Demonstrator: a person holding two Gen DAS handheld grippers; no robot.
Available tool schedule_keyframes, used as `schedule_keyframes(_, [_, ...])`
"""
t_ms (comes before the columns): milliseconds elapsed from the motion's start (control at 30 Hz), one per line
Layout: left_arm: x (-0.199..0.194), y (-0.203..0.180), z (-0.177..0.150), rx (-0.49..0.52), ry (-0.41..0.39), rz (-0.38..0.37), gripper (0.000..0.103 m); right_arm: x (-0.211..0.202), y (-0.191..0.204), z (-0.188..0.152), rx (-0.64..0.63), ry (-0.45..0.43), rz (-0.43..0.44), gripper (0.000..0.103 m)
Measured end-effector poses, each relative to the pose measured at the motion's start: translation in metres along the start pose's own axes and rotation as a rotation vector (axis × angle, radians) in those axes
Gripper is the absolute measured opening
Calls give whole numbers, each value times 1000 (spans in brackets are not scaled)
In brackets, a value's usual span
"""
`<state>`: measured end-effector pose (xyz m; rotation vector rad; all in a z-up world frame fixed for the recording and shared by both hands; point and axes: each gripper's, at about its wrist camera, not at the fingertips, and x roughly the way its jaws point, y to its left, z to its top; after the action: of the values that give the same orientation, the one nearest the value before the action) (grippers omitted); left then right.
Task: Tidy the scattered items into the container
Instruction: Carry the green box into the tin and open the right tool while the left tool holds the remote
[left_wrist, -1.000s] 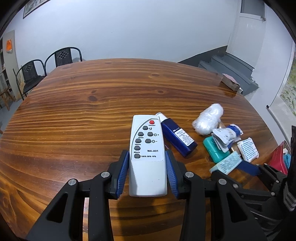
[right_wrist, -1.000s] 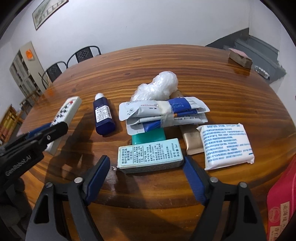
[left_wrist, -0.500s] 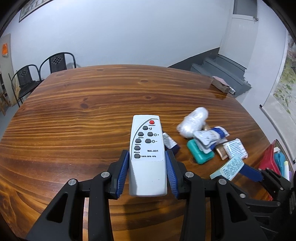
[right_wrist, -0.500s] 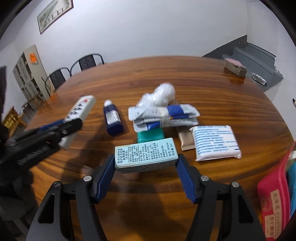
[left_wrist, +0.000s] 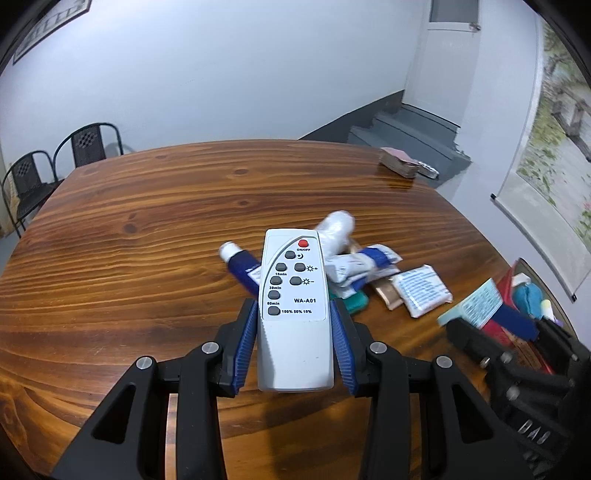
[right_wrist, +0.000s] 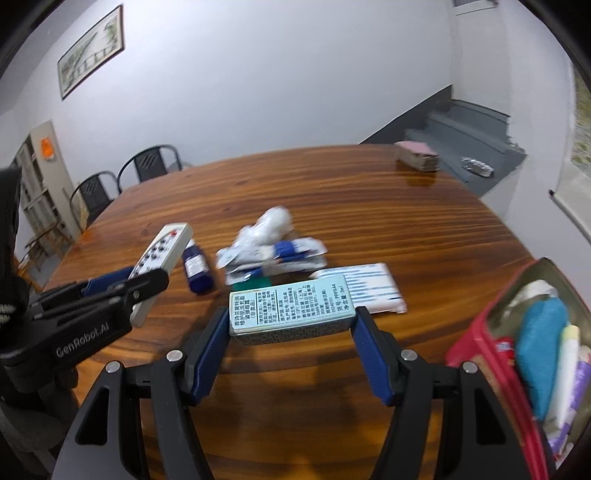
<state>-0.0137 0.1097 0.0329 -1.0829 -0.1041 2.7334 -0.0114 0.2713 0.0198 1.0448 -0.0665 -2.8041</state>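
Left gripper (left_wrist: 295, 343): clamped on the white remote control (left_wrist: 293, 295) across its lower body, blue pads on the two long sides; the button end projects forward, clear of the wooden table (left_wrist: 129, 258).
Right gripper (right_wrist: 291, 343): clamped on the pale green carton (right_wrist: 291, 308), one pad on each short end, the printed face up, carried above the table.
Container (right_wrist: 476, 332): red-sided, open-topped, at the right table edge beside the right gripper; already part filled.
Items left on table: dark blue bottle (right_wrist: 197, 271) lying on its side, a stack of foil sachets (right_wrist: 273, 254), a clear plastic wad (right_wrist: 273, 221), a white printed packet (right_wrist: 365, 288), a teal case (left_wrist: 356, 302) mostly hidden under the stack.
Handling, remote: judged light, rigid, smooth plastic; a side grip near the middle limits tipping.
Handling, carton: judged light, thin card that dents under pressure; the end grip suits its stiffest axis.
Handling, remainder: sachets and wad judged soft and slippery; the bottle may roll, so take it across the body.
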Motion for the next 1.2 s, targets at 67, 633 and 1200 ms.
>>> schedule_keyframes(67, [-2,-7,-1,16,-2,-12,42,-10,-11,-1,32,-23,-19,70])
schedule_keyframes(633, [-10,-52,-11,108,5,-85,42,-65,-109,-15,303,-175,-227,71])
schedule_keyframes(1200, [-15,-86,-17,148,10,-144,42,-107,-175,-42,489,-265,-382,71])
